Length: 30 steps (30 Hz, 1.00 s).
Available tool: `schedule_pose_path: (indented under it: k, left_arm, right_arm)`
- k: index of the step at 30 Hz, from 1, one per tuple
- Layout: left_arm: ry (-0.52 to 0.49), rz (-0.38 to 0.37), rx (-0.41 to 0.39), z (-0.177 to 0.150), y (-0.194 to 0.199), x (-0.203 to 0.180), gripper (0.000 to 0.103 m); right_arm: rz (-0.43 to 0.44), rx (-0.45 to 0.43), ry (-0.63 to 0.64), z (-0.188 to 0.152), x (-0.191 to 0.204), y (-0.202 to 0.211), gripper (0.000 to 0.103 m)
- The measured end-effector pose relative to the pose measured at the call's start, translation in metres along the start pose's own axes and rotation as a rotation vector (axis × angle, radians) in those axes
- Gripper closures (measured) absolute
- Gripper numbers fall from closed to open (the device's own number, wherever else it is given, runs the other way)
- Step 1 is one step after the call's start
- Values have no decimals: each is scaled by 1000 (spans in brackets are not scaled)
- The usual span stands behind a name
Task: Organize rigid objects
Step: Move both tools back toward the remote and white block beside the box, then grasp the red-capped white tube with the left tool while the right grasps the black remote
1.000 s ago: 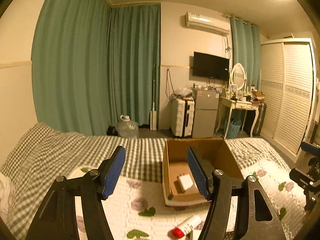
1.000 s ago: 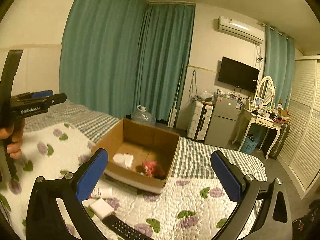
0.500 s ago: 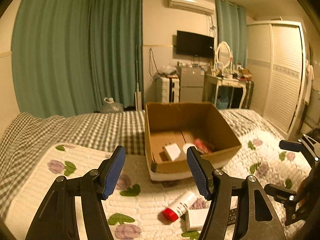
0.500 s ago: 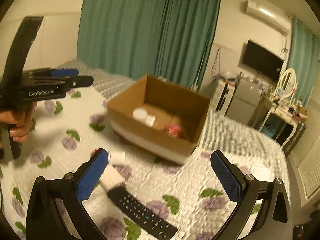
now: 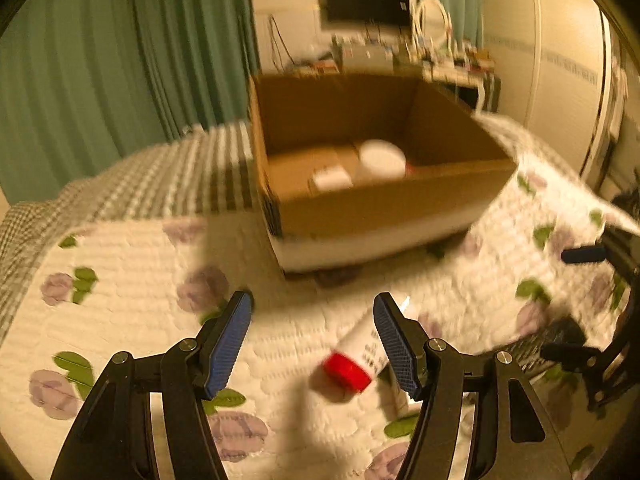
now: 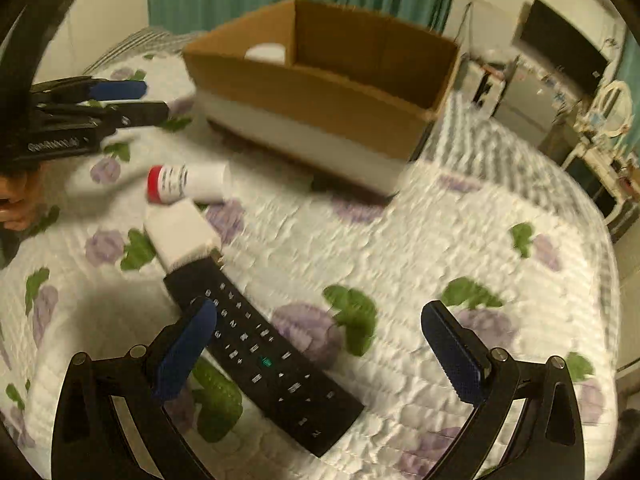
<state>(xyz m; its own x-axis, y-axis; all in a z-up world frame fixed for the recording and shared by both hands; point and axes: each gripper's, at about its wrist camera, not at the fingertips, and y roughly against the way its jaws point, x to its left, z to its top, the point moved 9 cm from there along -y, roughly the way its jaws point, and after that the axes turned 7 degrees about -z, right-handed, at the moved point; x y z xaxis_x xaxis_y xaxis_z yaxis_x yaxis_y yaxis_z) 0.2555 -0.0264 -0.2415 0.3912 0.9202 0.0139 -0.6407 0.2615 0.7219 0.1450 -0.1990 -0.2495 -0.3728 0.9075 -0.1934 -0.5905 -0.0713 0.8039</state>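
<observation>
An open cardboard box [image 5: 384, 208] sits on the floral quilt [image 5: 120, 288] at the far side of the scene. Inside it, on the floor of the box, lie a round white object [image 5: 382, 157] toward the right and a small white block [image 5: 332, 178] just left of it; a sliver of something red shows at the round object's right edge, too blurred to name.

On the quilt near the box lies a white tube with a red cap [image 5: 356, 354], cap end nearest the left gripper [image 5: 312, 344], whose blue-padded jaws stand open and empty, the tube just inside the right-hand one.

From the right wrist view, the same tube [image 6: 186, 180] lies to the left, a white rectangular box [image 6: 180, 234] just near of it, and a black remote control [image 6: 260, 354] touching that box's near end. The right gripper [image 6: 324, 350] hangs over the remote with jaws spread wide, holding nothing.
</observation>
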Motion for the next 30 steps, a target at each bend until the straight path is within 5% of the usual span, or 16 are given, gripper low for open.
schedule_pose_path:
  k: [5, 13, 18, 21, 23, 27, 30]
  left_arm:
    - [-27, -56, 140, -23, -28, -7, 36]
    - [-67, -97, 243, -41, -50, -21, 36]
    - [-40, -82, 231, -34, -63, -18, 36]
    - [-63, -76, 214, -33, -62, -22, 43]
    - [-78, -105, 217, -34, -60, -28, 61]
    - [-122, -69, 205, -35, -53, -37, 64]
    - [-132, -53, 192, -36, -47, -41, 65]
  right_arm:
    - [73, 69, 81, -14, 22, -16, 0]
    - [79, 97, 112, -20, 34, -32, 3]
    - [94, 84, 130, -16, 51, -35, 30]
    - [102, 89, 120, -16, 54, -34, 33]
    - [104, 92, 98, -15, 51, -33, 39]
    - [48, 94, 34, -16, 33, -31, 58]
    - [47, 104, -46, -18, 17, -29, 61]
